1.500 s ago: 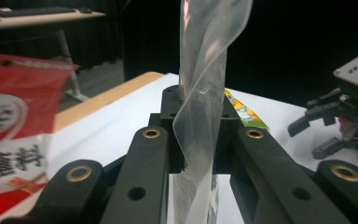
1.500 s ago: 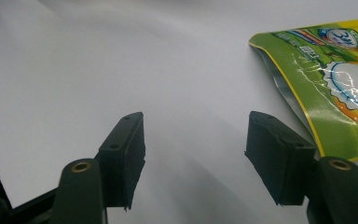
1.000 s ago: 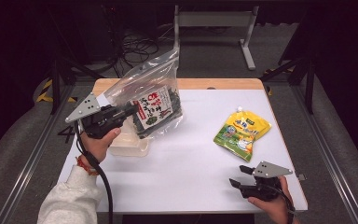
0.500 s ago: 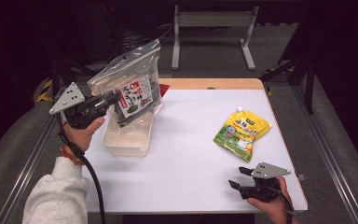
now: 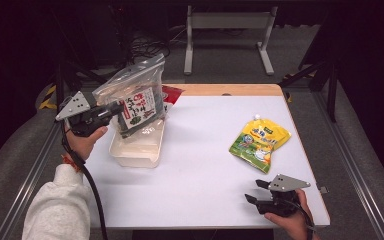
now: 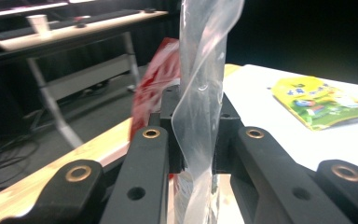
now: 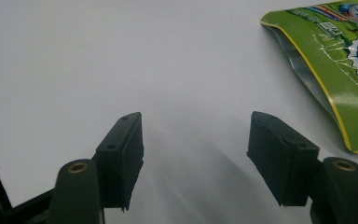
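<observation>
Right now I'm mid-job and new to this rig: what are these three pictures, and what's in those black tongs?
No robot here: a person holds a pair of tongs in each hand at a white table. The high view looks down from above the person. The other two pictures come from cameras riding on each pair of tongs, looking along the black jaws.

The left tongs are shut on a clear bag with a dark packet inside, held up over a white tub; the left gripper view shows the plastic pinched between the jaws. A red packet lies behind the bag.

The right tongs rest open and empty near the front edge. A green-yellow pouch lies on the table beyond them.
</observation>
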`<state>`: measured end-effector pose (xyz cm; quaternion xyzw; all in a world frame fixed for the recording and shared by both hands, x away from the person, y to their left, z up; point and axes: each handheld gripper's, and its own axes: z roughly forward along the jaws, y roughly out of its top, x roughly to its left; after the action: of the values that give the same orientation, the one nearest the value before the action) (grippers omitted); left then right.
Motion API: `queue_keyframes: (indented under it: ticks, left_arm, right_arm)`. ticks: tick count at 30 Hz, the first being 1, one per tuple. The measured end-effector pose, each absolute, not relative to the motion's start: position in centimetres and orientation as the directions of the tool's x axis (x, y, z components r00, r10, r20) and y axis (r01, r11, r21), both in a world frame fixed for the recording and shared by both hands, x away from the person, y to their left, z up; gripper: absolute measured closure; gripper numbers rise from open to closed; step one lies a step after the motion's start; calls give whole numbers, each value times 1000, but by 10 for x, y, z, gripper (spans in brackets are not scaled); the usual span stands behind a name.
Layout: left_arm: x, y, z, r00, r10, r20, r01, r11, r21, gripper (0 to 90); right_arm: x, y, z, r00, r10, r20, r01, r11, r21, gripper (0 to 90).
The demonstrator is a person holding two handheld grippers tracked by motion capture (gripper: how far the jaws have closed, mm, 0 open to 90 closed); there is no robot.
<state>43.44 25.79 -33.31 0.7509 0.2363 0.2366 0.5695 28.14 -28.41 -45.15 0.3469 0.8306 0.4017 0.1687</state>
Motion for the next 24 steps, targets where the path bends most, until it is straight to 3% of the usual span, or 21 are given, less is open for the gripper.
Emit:
queue_keyframes:
  ticks: [24]
  left_arm:
    - [439,247,-333,769,626,130,150,-374,915,800]
  right_arm:
    - [280,-282,-453,-711,703,-3,443,452,774,351]
